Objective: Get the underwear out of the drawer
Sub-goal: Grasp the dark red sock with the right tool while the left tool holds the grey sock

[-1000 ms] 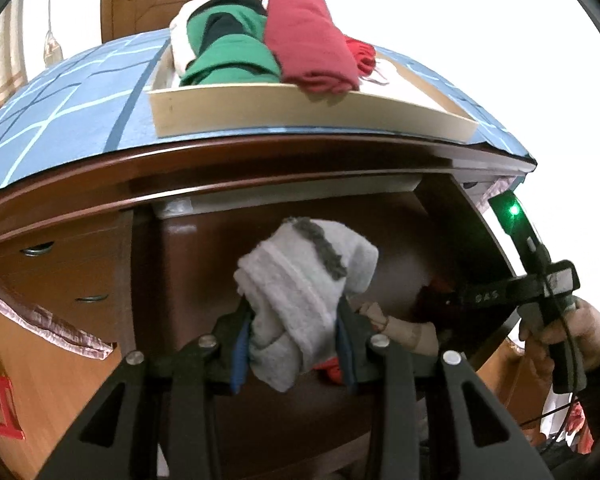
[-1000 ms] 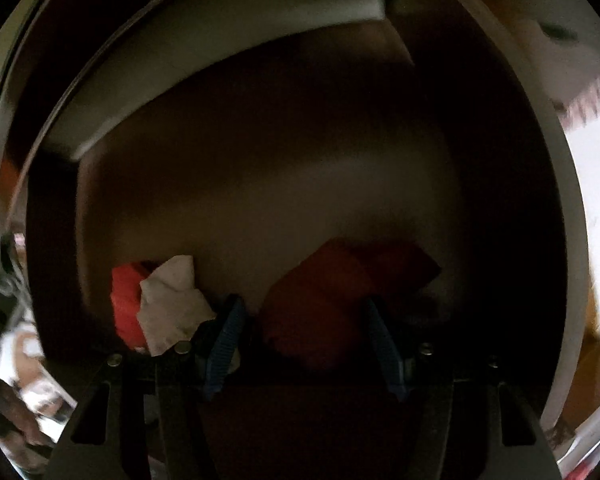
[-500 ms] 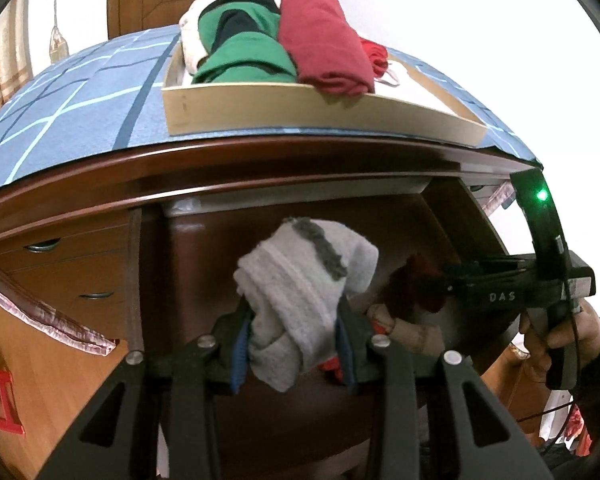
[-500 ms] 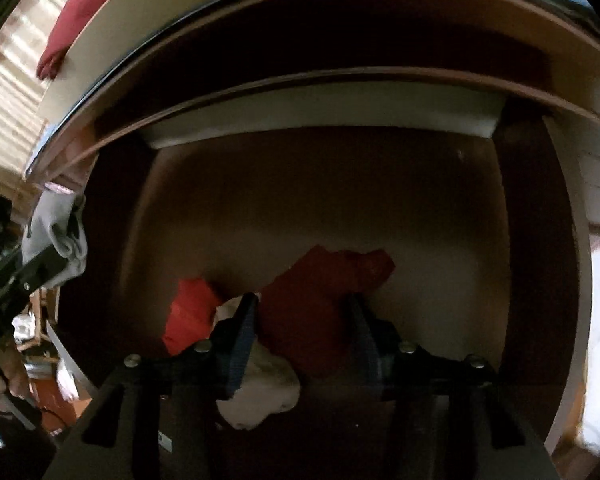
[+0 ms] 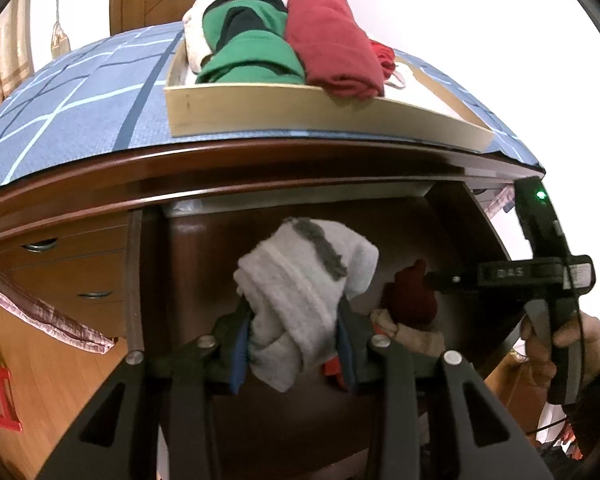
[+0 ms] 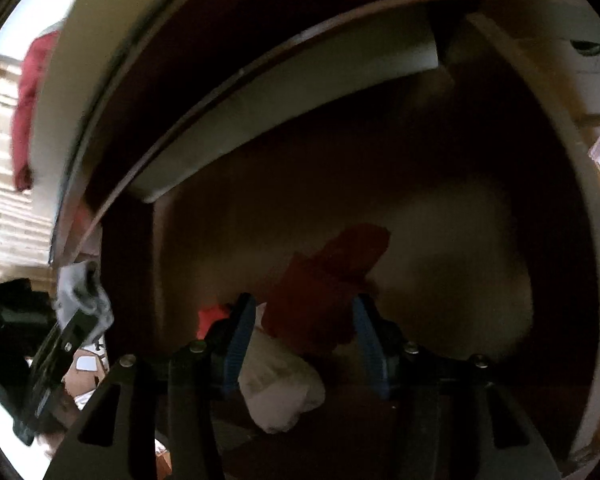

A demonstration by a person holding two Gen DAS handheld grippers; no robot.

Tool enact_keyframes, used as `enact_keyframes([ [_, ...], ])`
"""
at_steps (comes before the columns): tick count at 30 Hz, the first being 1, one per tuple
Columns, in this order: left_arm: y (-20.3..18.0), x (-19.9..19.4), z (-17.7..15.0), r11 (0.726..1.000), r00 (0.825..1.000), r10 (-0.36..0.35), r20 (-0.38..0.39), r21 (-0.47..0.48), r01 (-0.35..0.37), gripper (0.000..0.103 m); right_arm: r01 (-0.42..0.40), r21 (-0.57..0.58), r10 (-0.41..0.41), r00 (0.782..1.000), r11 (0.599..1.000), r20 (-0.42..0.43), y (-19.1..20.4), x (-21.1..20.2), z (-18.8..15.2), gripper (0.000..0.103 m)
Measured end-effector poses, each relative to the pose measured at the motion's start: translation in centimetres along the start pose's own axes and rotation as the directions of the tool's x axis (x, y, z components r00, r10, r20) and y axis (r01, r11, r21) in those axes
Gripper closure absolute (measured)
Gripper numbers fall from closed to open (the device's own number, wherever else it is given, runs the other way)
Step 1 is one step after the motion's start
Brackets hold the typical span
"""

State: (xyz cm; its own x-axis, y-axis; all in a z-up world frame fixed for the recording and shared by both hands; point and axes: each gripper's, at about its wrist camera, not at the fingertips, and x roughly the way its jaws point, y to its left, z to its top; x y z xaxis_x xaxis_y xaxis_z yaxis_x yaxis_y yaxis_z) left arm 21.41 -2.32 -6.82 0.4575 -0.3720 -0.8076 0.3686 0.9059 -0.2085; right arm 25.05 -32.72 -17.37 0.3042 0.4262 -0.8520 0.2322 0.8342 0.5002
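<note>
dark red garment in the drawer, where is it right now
Dark red garment sits between the right gripper's blue pads, above a white garment, inside the open drawer.

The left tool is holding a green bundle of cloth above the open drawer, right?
Not green. The left tool is holding a grey-white bundle of cloth above the open drawer, as the left wrist view shows. The green clothes lie up in the wooden tray on top.

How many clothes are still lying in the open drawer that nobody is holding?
2 that I can see: a white piece at the drawer's front, and a bright red piece just left of it. More may hide in the dark or under the grippers.
</note>
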Motion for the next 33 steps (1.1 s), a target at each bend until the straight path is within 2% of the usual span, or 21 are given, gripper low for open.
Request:
enact_keyframes([
  [3,0.1,0.0,0.1,1.0,1.0,0.002,0.002,-0.002,-0.002,0.067,0.018,0.013,-0.018,1.0,1.0,-0.025,0.6,1.2,0.1,0.049],
  [8,0.2,-0.3,0.0,1.0,1.0,0.005,0.005,-0.005,-0.005,0.067,0.104,0.006,-0.103,0.994,0.995,-0.043,2.1,3.6,0.5,0.049],
  [13,0.6,-0.4,-0.1,1.0,1.0,0.005,0.01,-0.018,-0.004,0.067,0.19,-0.095,-0.195,0.98,0.977,-0.047,3.2,4.2,0.3,0.05],
  [16,0.5,-0.6,-0.2,1.0,1.0,0.0,0.014,-0.013,0.001,0.067,0.203,-0.136,-0.209,0.977,0.97,-0.036,3.6,4.3,0.2,0.058],
  [19,0.5,-1.1,-0.3,1.0,1.0,0.001,0.025,-0.008,0.0,0.067,0.178,-0.143,-0.179,0.984,0.974,0.005,3.6,3.1,-0.1,0.062],
  [22,0.4,-1.6,-0.2,1.0,0.999,0.009,0.034,-0.01,-0.009,0.067,0.147,-0.171,-0.132,0.987,0.974,0.096,4.0,0.2,-0.8,0.063],
  [26,-0.4,-2.4,0.1,1.0,0.998,0.003,0.058,0.003,-0.003,0.067,0.127,-0.219,-0.078,0.972,0.967,0.221,4.5,-4.8,-2.1,0.063],
  [33,-2.4,-3.7,0.9,0.999,0.995,-0.004,0.097,0.04,0.0,0.067,0.102,-0.31,0.01,0.94,0.945,0.34,6.2,-10.5,-3.4,0.063],
])
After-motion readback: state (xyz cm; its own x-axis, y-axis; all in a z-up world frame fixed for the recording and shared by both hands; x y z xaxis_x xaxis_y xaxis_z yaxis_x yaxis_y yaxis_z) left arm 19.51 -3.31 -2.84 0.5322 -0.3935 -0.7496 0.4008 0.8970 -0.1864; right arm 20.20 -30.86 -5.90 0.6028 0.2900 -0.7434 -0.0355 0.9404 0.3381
